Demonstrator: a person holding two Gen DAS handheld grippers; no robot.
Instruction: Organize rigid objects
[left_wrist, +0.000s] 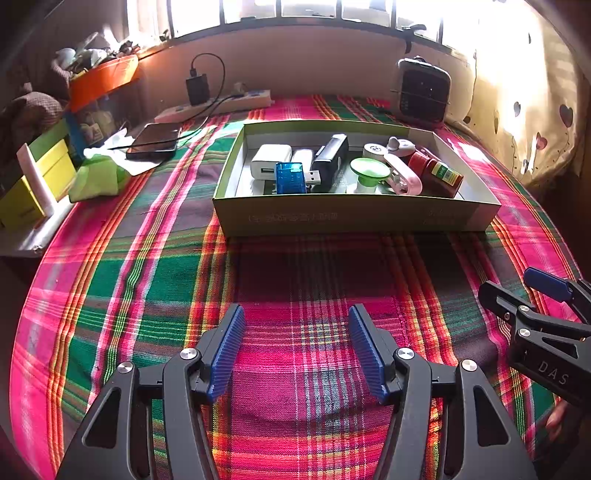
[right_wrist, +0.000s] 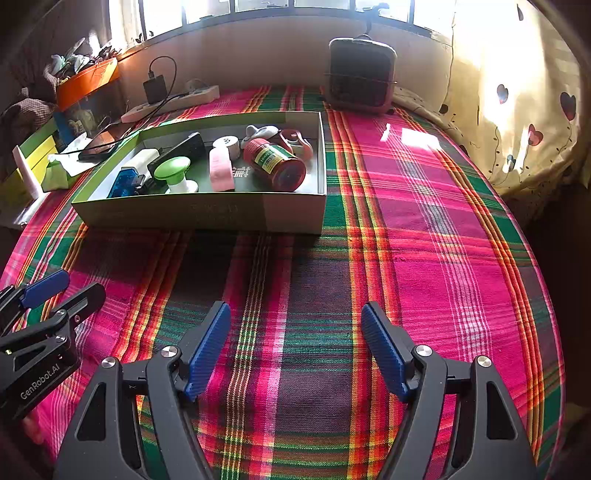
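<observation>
A shallow green cardboard box (left_wrist: 354, 218) (right_wrist: 199, 216) stands on the plaid cloth. It holds a white charger (left_wrist: 269, 162), a blue USB stick (left_wrist: 291, 178) (right_wrist: 123, 182), a black device (left_wrist: 330, 157) (right_wrist: 184, 147), a green-topped white knob (left_wrist: 369, 173) (right_wrist: 173, 171), a pink piece (left_wrist: 402, 177) (right_wrist: 221, 168), a red bottle (left_wrist: 436, 171) (right_wrist: 275, 160) and a white tape roll (left_wrist: 375, 149) (right_wrist: 227, 142). My left gripper (left_wrist: 295, 350) is open and empty over the cloth in front of the box; it also shows in the right wrist view (right_wrist: 64, 291). My right gripper (right_wrist: 295, 347) is open and empty, to the right of the left one (left_wrist: 517, 291).
A phone (left_wrist: 155, 140) on cable, a power strip (left_wrist: 218, 105) with a black adapter (left_wrist: 197, 88) and a green cloth (left_wrist: 98, 177) lie left of the box. Yellow boxes (left_wrist: 33, 184) and an orange bin (left_wrist: 103, 81) stand at the left. A small heater (right_wrist: 360, 75) stands behind. A curtain (right_wrist: 517, 110) hangs at right.
</observation>
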